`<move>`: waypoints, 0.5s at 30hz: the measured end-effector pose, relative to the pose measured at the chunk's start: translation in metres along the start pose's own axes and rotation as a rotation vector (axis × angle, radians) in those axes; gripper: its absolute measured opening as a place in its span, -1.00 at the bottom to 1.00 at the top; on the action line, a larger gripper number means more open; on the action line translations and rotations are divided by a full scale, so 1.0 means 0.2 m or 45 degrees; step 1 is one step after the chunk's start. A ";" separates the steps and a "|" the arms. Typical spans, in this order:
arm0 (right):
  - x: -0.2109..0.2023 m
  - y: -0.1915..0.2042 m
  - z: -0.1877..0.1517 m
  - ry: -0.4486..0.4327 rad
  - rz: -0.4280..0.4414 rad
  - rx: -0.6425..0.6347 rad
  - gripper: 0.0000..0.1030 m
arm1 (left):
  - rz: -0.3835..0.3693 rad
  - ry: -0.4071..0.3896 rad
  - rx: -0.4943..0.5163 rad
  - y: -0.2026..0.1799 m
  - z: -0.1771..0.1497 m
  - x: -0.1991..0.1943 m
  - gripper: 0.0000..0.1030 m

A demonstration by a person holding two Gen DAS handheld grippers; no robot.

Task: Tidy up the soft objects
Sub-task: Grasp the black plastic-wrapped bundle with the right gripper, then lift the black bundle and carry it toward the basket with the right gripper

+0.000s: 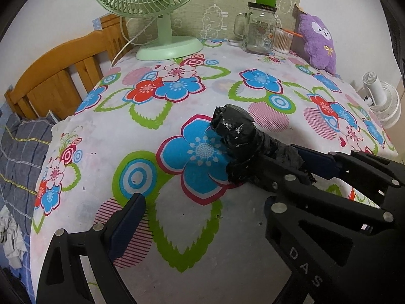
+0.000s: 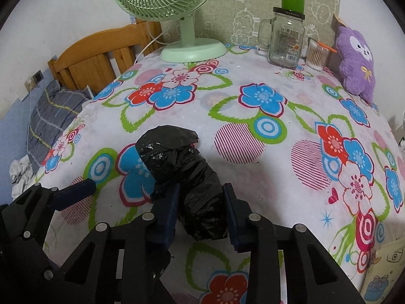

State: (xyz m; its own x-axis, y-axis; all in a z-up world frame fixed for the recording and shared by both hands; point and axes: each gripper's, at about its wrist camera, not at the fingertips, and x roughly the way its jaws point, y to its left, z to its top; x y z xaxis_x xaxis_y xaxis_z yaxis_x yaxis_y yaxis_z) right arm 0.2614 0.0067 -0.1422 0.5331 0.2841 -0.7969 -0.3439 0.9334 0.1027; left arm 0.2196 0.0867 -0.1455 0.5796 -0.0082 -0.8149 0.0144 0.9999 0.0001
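A crumpled black plastic bag bundle (image 1: 238,136) lies on the floral tablecloth (image 1: 192,240). In the right wrist view my right gripper (image 2: 201,211) is shut on the bundle (image 2: 182,167), its near end pinched between the blue pads. In the left wrist view my left gripper (image 1: 217,197) is open and empty, its jaws wide apart, just left of the bundle; the right gripper's fingers (image 1: 316,162) come in from the right. The left gripper's finger (image 2: 76,192) shows at the left of the right wrist view. A purple plush toy (image 1: 317,43) leans at the table's far right corner (image 2: 357,68).
A green table fan (image 1: 164,15) stands at the back left. A glass mug jar (image 1: 258,31) with a green cup on top and a glass of cotton swabs (image 1: 282,40) stand at the back. A wooden bed headboard (image 1: 58,71) and grey bedding (image 1: 17,157) lie left.
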 end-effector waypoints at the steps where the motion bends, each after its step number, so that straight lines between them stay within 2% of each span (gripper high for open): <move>1: 0.00 0.00 0.00 0.001 -0.001 0.000 -0.36 | 0.007 -0.004 0.004 0.00 0.00 -0.01 0.86; 15: -0.15 -0.03 -0.06 -0.040 -0.037 0.020 -0.41 | 0.053 -0.070 0.057 -0.09 -0.03 -0.13 0.86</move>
State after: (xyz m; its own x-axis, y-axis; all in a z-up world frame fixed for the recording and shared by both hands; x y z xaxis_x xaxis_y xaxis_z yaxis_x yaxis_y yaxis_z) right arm 0.2382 -0.0097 -0.1257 0.5667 0.2632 -0.7808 -0.3157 0.9447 0.0893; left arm 0.1988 0.0697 -0.1276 0.6244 0.0318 -0.7805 0.0250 0.9978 0.0607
